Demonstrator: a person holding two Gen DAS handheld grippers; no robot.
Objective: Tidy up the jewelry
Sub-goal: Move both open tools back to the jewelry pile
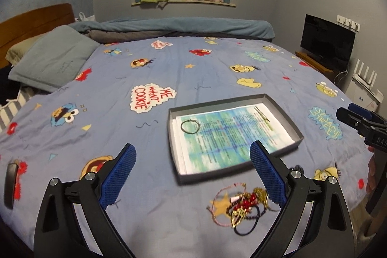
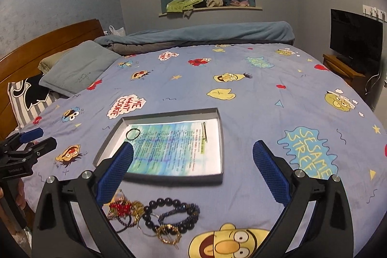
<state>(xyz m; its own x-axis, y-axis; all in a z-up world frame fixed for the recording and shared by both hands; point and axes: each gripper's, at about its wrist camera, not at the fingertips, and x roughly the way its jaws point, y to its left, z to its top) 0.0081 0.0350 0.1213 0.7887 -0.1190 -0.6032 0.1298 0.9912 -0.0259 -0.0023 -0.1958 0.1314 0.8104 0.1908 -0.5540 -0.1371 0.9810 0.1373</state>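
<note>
A shallow grey tray (image 1: 293, 128) (image 2: 219, 116) lined with a printed sheet lies on the bed. Inside it rest a thin dark ring bracelet (image 1: 190, 126) (image 2: 133, 134) at the left and a slim gold clip (image 1: 262, 114) (image 2: 205, 133) at the right. A tangled heap of jewelry (image 1: 238, 207) (image 2: 154, 217), with red beads, gold chains, black bead bracelets and hair ties, lies in front of the tray. My left gripper (image 1: 191, 171) hangs open above the heap's left side, holding nothing. My right gripper (image 2: 192, 168) is open over the tray's near edge, also empty.
The bed carries a blue cartoon-print cover (image 1: 193, 69). Pillows (image 1: 52, 59) and a wooden headboard (image 2: 48, 45) are at the left, a rolled blanket (image 2: 205, 34) at the far side. A TV (image 2: 355, 35) on a stand is at the right.
</note>
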